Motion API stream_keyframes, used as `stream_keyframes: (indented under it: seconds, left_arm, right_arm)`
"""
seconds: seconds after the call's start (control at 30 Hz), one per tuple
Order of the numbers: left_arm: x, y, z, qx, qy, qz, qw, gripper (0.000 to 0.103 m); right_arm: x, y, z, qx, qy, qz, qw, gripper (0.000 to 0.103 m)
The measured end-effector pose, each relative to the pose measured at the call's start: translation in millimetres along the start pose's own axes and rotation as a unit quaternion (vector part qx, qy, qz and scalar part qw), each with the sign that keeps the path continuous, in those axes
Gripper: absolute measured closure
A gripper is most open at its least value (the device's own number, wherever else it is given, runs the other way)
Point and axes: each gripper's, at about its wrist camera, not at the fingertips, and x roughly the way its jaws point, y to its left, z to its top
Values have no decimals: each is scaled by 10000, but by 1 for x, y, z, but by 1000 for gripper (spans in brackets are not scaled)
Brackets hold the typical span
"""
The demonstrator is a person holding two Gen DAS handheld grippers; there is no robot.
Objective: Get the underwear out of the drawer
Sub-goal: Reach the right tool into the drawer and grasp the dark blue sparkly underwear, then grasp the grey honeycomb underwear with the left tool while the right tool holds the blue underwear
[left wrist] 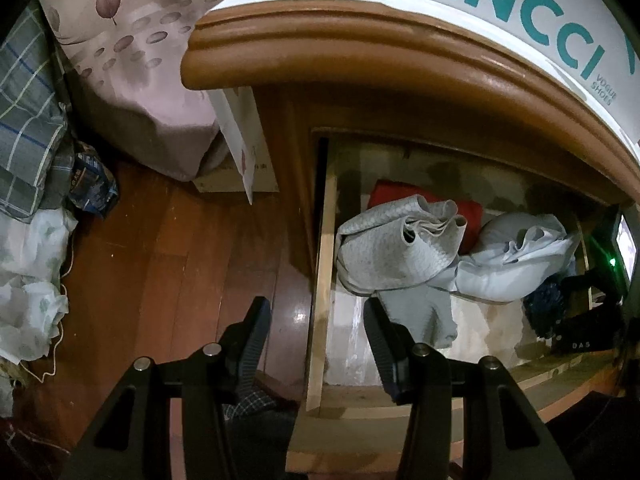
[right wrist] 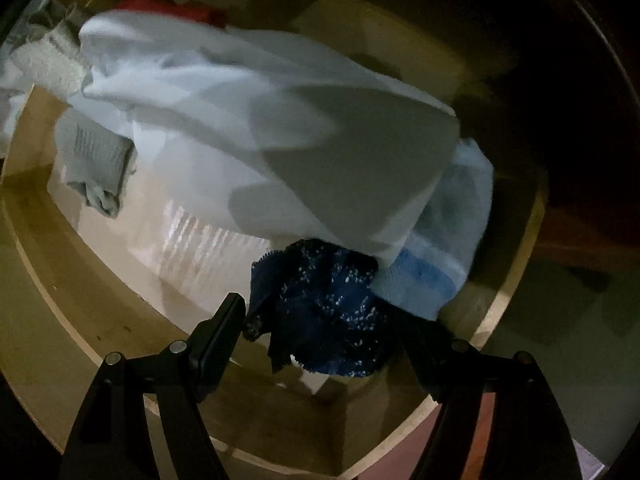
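My left wrist camera looks forward and down along the left tool (left wrist: 316,344), from above the front left corner of the open drawer (left wrist: 326,240); I see floor (left wrist: 168,248) to its left. My right wrist camera sits much closer, inside the drawer, facing the dark blue underwear (right wrist: 320,312) between the fingers of the right tool (right wrist: 324,328). Both views share the white cloth (left wrist: 516,256) (right wrist: 256,128) and the red cloth (left wrist: 404,194) (right wrist: 168,8) ahead.
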Motion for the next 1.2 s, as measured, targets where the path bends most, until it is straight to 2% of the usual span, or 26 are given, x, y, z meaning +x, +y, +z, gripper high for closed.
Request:
stream_keyframes:
  seconds: [0.27, 0.57, 0.73, 0.97, 1.2]
  left_arm:
    - [6, -2, -1, 104, 106, 57, 9999, 53]
    - [12, -3, -1, 125, 213, 76, 9997, 53]
    - [14, -3, -1, 128, 235, 66, 9996, 53]
    - [18, -5, -1, 171, 287, 113, 9994, 53]
    - [19, -10, -3, 313, 241, 242, 9989, 53]
  right_arm:
    - [16, 7, 11, -466, 321, -268, 9980, 32]
    - [18, 11, 9, -542, 425, -453, 9966, 66]
    - [10, 10, 4, -339, 457, -325, 9979, 72]
    - [-19, -1, -11, 353, 17, 173, 9992, 72]
    - [-53, -16, -33, 1127, -593, 489, 9906, 73]
